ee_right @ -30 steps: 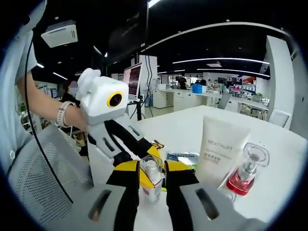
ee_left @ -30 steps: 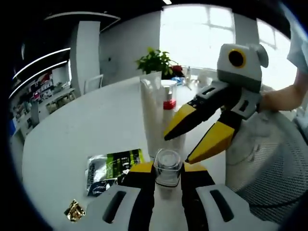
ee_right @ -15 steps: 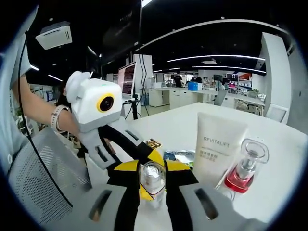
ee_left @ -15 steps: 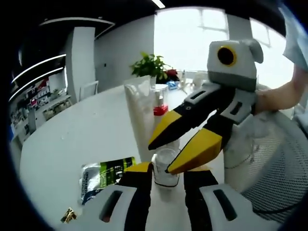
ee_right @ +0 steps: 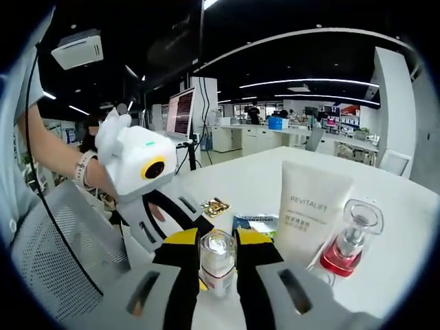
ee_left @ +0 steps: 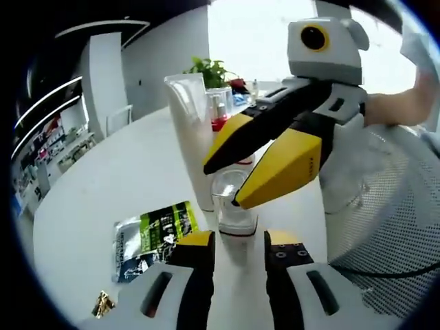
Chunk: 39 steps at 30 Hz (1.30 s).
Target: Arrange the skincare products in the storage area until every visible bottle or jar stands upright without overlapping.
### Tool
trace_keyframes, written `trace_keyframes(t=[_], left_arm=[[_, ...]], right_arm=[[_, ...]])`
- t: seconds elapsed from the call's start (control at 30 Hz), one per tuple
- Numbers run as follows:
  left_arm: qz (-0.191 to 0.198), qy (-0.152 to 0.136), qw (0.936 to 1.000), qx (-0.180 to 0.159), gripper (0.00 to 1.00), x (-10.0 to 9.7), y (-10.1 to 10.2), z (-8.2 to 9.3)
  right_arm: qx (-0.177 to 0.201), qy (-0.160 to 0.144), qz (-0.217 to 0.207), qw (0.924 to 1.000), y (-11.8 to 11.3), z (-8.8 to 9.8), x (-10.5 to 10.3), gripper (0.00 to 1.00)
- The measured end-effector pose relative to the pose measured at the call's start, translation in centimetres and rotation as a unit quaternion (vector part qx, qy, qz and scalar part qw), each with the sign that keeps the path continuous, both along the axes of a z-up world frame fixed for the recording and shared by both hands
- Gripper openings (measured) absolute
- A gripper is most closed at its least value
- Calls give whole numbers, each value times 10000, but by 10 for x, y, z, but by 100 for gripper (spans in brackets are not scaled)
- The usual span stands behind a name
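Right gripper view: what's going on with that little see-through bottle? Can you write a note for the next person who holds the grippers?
Right gripper: shut on the small clear bottle, held upright.
Left gripper: looks open, jaws just short of the bottle's base.
Done: white tube and red-based bottle stand upright, side by side on the table.
Left: set the small bottle down upright, clear of both.

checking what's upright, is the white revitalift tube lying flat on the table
No, in the right gripper view the white tube stands upright on the table, beside the red-based bottle.
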<state>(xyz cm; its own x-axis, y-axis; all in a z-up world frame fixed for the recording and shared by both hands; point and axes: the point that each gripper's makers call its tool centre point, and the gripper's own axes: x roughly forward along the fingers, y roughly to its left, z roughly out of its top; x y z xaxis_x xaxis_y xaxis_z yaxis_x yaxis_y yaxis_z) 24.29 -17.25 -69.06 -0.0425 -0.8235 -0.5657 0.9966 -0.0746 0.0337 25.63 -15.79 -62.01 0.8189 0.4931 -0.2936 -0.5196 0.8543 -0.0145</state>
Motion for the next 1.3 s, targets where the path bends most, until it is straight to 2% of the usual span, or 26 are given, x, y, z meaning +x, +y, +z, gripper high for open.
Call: trace_keyframes(t=[0.1,0.2,0.3,0.47,0.8,0.97,1.1,1.3], left_arm=[[-23,-50,10000,43,17,1,-1,-3],[-77,-12,10000,3,16,1,-3,-2],[-160,-60,9999,-22,16,0,-5,-1],[-281,-96,9996,-36,16,-1,-10,-1],[-460,-54,9988,-166,16,-6,-27,-1],[-523,-8,9984,-198,16,-8,-36,-1],[-566,10,9981,-225,16,-9,-43,-1],[-627,36,9976,-290,16,-12,-52,-1]], right_arm=[[-3,1,-4,10000,0,0,0,19],[-88,-11,-44,10000,-2,0,-1,19],[-19,-25,-91,10000,-7,5,-4,18],[81,-141,-329,9993,-28,19,-14,19],[-137,-132,-863,9961,-74,27,-46,20],[-289,-17,-1136,9931,-96,20,-53,23],[-395,207,-1237,9913,-107,9,-56,25],[-625,547,-1147,9899,-110,-11,-56,25]])
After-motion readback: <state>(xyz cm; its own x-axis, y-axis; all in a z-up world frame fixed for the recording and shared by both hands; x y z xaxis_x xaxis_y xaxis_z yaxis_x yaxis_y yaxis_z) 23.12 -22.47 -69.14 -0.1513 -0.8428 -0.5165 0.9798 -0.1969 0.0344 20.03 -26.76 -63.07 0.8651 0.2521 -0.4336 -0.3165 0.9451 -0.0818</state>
